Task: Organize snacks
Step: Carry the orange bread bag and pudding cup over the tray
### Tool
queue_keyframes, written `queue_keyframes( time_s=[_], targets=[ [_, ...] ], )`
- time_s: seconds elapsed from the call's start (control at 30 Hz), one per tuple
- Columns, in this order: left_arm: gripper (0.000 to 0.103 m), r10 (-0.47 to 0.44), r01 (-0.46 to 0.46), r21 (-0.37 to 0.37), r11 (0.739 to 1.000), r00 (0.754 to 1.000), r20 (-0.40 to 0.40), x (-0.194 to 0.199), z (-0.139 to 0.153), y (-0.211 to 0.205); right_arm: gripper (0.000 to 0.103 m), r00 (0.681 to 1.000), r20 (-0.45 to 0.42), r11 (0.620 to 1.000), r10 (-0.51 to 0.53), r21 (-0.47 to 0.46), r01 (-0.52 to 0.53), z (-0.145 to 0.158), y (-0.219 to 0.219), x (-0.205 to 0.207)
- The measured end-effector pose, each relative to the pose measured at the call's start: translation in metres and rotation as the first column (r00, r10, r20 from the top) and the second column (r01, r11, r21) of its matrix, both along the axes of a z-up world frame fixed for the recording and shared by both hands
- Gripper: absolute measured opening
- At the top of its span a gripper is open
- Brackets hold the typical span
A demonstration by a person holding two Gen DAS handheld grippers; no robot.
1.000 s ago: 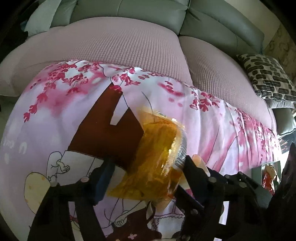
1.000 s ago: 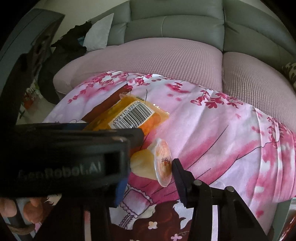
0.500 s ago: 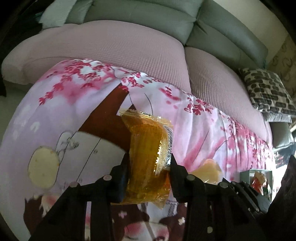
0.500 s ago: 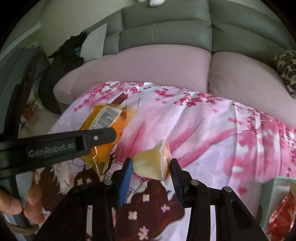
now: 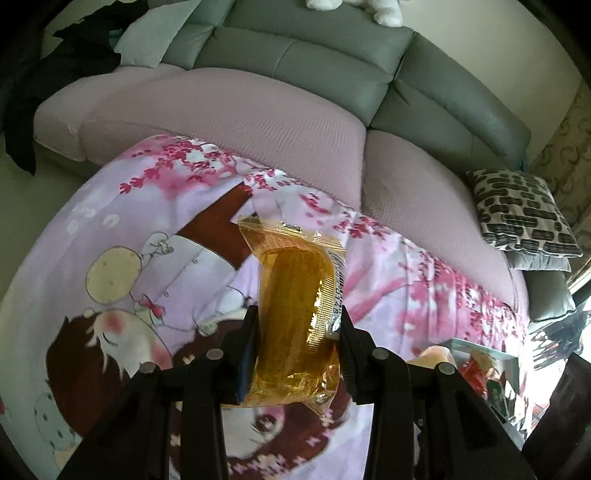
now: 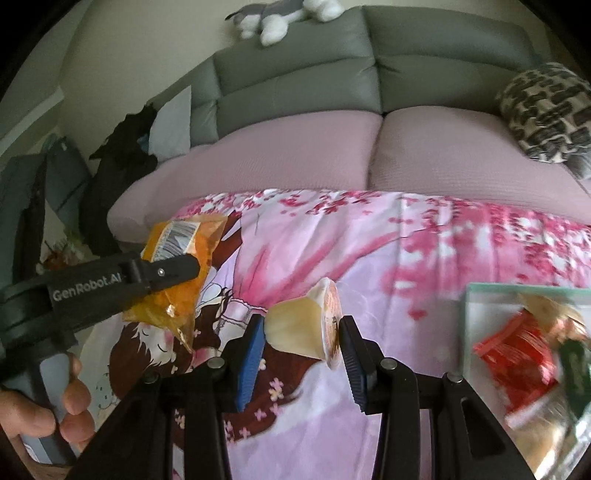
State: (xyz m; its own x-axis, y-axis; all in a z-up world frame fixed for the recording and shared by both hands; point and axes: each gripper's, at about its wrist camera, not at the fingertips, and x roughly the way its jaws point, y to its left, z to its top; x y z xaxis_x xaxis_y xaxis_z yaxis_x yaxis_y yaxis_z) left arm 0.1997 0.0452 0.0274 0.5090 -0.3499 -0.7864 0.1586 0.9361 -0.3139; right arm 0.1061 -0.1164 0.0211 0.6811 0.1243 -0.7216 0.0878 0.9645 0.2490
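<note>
A: What is hidden or blurred?
B: The snack box is cut off at the frame edge, and its contents are smeared.

A: What can be read?
B: "GenRobot.AI" is printed on the left gripper, whose fingers are clamped on the orange packet above the printed cloth; its barcode digits cannot be read. The jelly cup is pinched by the right gripper.

- I have the snack packet between my left gripper's fingers, above the tablecloth.
- The jelly cup sits in my right gripper, right of the packet.
- The box lies farther right; the sofa stands behind.

Grey sofa, pink floral cloth (cartoon print), patterned cushion, plush toy
</note>
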Motion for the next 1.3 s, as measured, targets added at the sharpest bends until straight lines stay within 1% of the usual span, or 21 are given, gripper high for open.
queue_keyframes(
  time_s=[0.1, 0.2, 0.27, 0.4, 0.57, 0.7, 0.87, 0.97, 1.07, 1.17, 1.3],
  targets=[
    [0.040, -0.004, 0.004, -0.011, 1.000, 1.000, 0.002, -0.013, 0.004, -0.008, 0.044, 0.999, 0.023, 0.999, -0.042, 0.004, 0.042, 0.009, -0.013, -0.018],
    [0.040, -0.013, 0.013, 0.014, 1.000, 1.000, 0.009, -0.024, 0.007, -0.019, 0.044, 0.995, 0.039, 0.995, -0.097, -0.008, 0.097, 0.017, -0.028, -0.035],
    [0.040, -0.017, 0.017, 0.029, 0.999, 1.000, 0.012, -0.030, 0.007, -0.025, 0.044, 0.991, 0.054, 0.992, -0.126, 0.000, 0.127, 0.022, -0.041, -0.048],
    [0.040, -0.040, 0.039, 0.031, 0.999, 0.999, 0.026, -0.044, 0.014, -0.041, 0.044, 0.980, 0.079, 0.983, -0.182, 0.024, 0.181, 0.031, -0.063, -0.072],
    [0.040, -0.067, 0.067, 0.021, 0.998, 0.997, 0.044, -0.060, 0.019, -0.061, 0.044, 0.970, 0.088, 0.973, -0.228, 0.046, 0.225, 0.034, -0.088, -0.091],
    [0.040, -0.106, 0.104, 0.036, 0.994, 0.993, 0.056, -0.070, 0.022, -0.081, 0.044, 0.960, 0.092, 0.963, -0.265, 0.078, 0.258, 0.035, -0.106, -0.102],
    [0.040, -0.165, 0.161, 0.057, 0.985, 0.984, 0.073, -0.081, 0.026, -0.105, 0.044, 0.940, 0.096, 0.942, -0.329, 0.099, 0.320, 0.035, -0.134, -0.116],
    [0.040, -0.222, 0.218, 0.064, 0.974, 0.973, 0.065, -0.088, 0.022, -0.124, 0.044, 0.917, 0.086, 0.918, -0.390, 0.107, 0.381, 0.033, -0.158, -0.128],
    [0.040, -0.290, 0.287, 0.058, 0.956, 0.956, 0.048, -0.098, 0.017, -0.145, 0.044, 0.895, 0.077, 0.896, -0.439, 0.107, 0.430, 0.032, -0.176, -0.137],
    [0.040, -0.350, 0.346, 0.084, 0.934, 0.936, 0.035, -0.109, 0.010, -0.167, 0.044, 0.876, 0.069, 0.876, -0.478, 0.108, 0.470, 0.029, -0.191, -0.147],
    [0.040, -0.394, 0.391, 0.110, 0.914, 0.919, 0.010, -0.118, 0.001, -0.186, 0.044, 0.857, 0.041, 0.855, -0.513, 0.114, 0.506, 0.022, -0.207, -0.154]
  ],
)
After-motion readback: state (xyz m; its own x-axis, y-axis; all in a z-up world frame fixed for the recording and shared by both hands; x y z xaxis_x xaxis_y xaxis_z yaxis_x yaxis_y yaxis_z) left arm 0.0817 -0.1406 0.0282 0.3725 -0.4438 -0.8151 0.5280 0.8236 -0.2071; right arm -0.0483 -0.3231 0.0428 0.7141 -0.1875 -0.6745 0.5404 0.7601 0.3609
